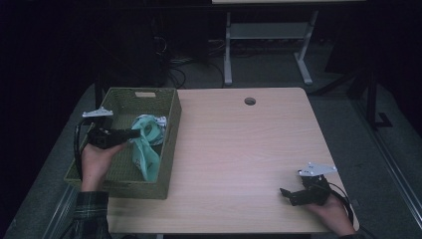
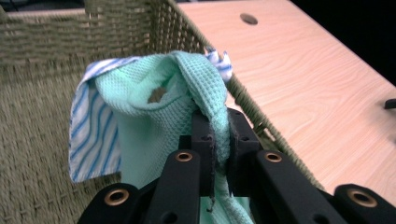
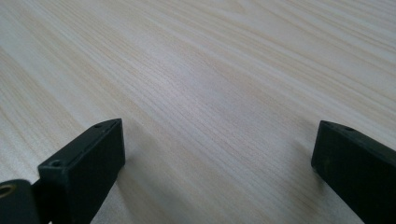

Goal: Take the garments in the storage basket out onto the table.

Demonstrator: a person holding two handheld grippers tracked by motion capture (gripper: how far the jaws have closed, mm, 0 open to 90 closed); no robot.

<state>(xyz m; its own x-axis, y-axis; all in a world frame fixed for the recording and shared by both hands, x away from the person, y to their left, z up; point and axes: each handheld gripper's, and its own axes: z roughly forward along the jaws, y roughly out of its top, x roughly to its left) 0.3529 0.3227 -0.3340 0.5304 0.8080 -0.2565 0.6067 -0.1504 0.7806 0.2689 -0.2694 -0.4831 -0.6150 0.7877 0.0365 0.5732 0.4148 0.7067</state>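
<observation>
Jaws of left gripper [image 2: 215, 140] clamped on mint cloth [image 2: 159, 121] over woven basket [image 1: 169, 144]; right gripper [image 3: 217, 163] wide apart above tabletop [image 1: 239, 149]. Likely mid-lift; next, clearing basket rim.

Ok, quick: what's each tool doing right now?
Left tool: closed on the green cloth, over the basket.
Right tool: open, holding nothing, low over the table.

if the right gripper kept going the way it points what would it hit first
Likely just the bare table. The right gripper is open and angled low over the wood, with nothing between or ahead of its jaws; depth is hard to judge.
</observation>
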